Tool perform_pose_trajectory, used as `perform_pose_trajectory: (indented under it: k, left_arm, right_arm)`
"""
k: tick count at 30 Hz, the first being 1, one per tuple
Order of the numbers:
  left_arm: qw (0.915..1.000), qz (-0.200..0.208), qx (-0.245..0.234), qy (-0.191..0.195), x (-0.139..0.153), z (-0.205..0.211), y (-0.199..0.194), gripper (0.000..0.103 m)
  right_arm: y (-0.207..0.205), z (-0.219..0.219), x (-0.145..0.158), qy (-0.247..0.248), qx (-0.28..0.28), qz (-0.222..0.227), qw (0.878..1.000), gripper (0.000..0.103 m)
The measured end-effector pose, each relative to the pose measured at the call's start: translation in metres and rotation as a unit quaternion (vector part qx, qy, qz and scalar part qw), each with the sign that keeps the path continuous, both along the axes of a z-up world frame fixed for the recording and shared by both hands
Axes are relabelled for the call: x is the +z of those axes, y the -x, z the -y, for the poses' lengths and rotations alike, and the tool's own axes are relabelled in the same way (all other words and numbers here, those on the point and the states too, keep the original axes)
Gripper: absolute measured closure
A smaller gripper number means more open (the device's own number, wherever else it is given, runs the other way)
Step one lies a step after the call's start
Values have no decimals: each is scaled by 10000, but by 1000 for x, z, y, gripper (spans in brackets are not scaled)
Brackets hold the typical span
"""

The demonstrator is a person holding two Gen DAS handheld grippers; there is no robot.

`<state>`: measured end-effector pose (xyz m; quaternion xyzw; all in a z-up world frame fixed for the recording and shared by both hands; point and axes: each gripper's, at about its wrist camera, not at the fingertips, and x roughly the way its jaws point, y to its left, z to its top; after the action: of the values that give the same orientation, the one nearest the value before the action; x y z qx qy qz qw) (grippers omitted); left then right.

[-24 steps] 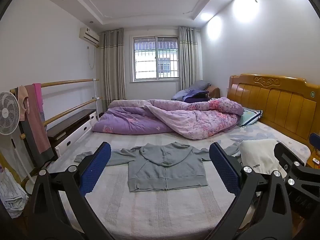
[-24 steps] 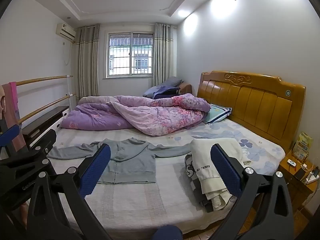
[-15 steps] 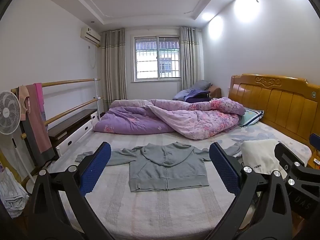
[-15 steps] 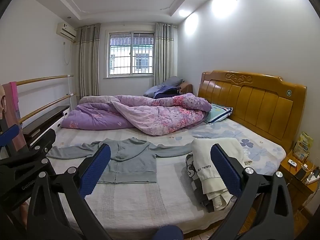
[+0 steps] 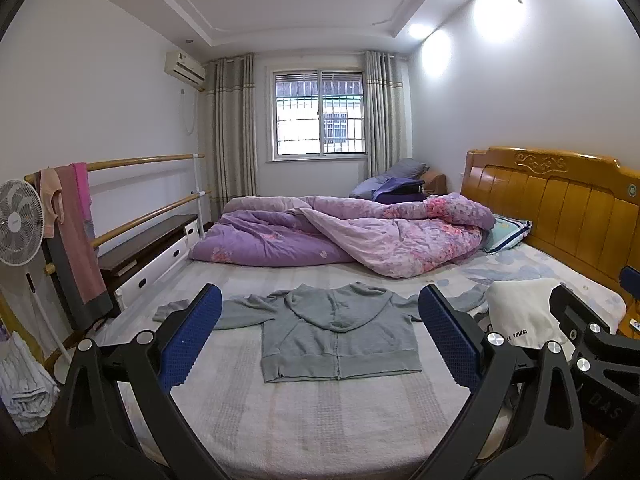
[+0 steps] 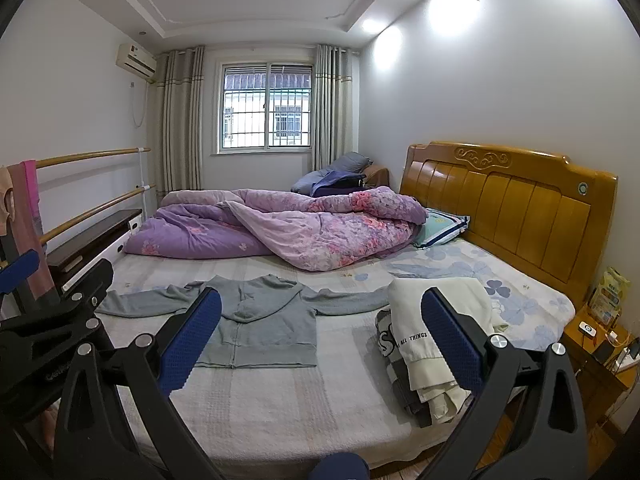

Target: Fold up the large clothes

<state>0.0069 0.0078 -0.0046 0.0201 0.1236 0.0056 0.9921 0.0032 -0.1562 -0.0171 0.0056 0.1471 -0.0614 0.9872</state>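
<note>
A grey zip hoodie point(image 5: 338, 330) lies flat on the bed point(image 5: 304, 420), front up, sleeves spread to both sides; it also shows in the right wrist view point(image 6: 266, 322). My left gripper point(image 5: 320, 340) is open and empty, held above the near edge of the bed, facing the hoodie. My right gripper point(image 6: 322, 344) is open and empty, to the right of the left one, above the bed between the hoodie and a stack of folded clothes point(image 6: 432, 344).
A rumpled purple duvet point(image 5: 344, 232) fills the far half of the bed. A wooden headboard point(image 6: 508, 196) stands on the right, with a nightstand point(image 6: 600, 356) below it. A rail with hanging clothes point(image 5: 68, 236), a fan point(image 5: 18, 220) and a low cabinet point(image 5: 152, 256) line the left.
Both grippers have shifted slightly, so the room slides a little in each view. Both stay open. The hoodie has not moved.
</note>
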Motion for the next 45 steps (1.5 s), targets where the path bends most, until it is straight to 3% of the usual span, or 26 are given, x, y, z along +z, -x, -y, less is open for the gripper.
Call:
perform_pose_trajectory:
  k: [36,45]
  left_arm:
    - [10000,-43,25,10,-2,-5,-3,5]
    - [9999,-138,32,16,-10,-5,-17,5]
  right_arm:
    - [-11,-1,-1,23,68,-85,9999,7]
    - [-33,-1,-10,-29,93,-239,9997,7]
